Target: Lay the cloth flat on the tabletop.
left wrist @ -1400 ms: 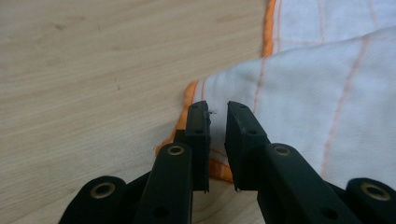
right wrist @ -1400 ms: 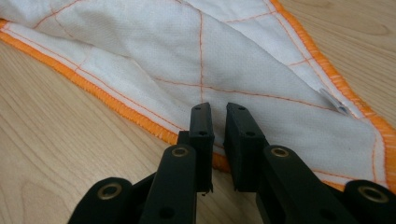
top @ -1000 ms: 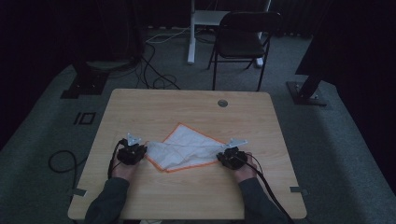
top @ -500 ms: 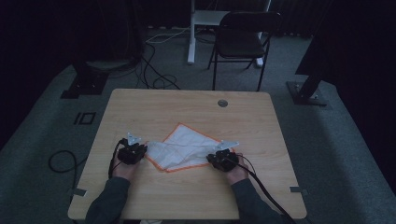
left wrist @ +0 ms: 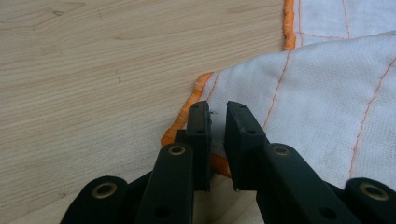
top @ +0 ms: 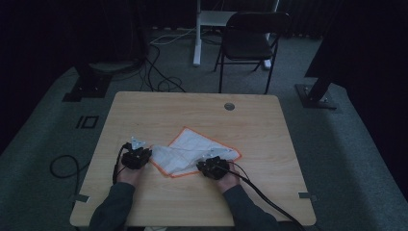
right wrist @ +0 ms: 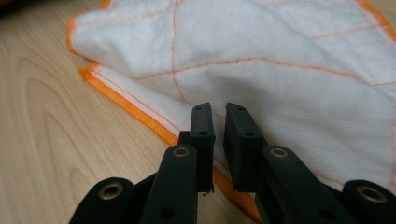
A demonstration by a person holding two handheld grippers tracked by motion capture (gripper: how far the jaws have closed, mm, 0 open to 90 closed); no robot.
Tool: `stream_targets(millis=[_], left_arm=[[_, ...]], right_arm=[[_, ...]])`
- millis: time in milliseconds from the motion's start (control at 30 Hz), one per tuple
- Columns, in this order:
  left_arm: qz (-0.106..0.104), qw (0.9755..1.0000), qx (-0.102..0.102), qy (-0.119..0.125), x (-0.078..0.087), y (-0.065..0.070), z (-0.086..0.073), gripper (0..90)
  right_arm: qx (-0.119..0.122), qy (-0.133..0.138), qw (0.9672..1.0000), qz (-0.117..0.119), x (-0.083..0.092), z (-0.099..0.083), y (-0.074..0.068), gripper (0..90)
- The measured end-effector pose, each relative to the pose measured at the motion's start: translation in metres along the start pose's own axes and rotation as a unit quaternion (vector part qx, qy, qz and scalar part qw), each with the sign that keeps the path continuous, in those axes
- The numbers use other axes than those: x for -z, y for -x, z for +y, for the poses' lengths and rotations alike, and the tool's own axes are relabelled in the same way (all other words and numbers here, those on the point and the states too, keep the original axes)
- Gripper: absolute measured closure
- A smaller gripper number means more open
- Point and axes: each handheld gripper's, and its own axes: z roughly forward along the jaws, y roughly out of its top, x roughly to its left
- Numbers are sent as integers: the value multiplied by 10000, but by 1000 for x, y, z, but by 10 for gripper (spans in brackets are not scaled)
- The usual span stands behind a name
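Cloth (top: 195, 153), white with orange hem, lying on bench (top: 250, 125) between both grippers. Left gripper (left wrist: 218, 122) clamped on its near-left corner; right gripper (right wrist: 219, 122) clamped on its hem.

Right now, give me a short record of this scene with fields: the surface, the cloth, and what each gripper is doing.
surface: light wooden table
cloth: white cloth with orange hem and stitching, partly folded over itself, lying on the table
left gripper: at the cloth's left corner, jaws nearly closed at the orange hem
right gripper: at the cloth's near edge, jaws nearly closed over the hem
grip: cannot tell whether either pinches the fabric
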Motion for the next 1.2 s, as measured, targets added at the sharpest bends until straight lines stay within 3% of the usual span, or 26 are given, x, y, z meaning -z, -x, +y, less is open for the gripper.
stream_targets(millis=[200, 867, 1067, 1200], left_arm=[[-9, 10000, 1, 1, 0, -1, 0, 812], [22, 10000, 21, 4, 1, -4, -1, 823], [51, 10000, 56, 24, 1, -2, -2, 822], [54, 10000, 66, 27, 1, -3, -2, 822]], right_arm=[[190, -156, 9997, -48, 3, -2, -3, 840], [-14, -262, 9996, -76, 36, -28, 17, 870], [23, -221, 9997, -132, 33, -24, 10, 821], [66, -90, 9999, -18, 26, -16, 1, 794]])
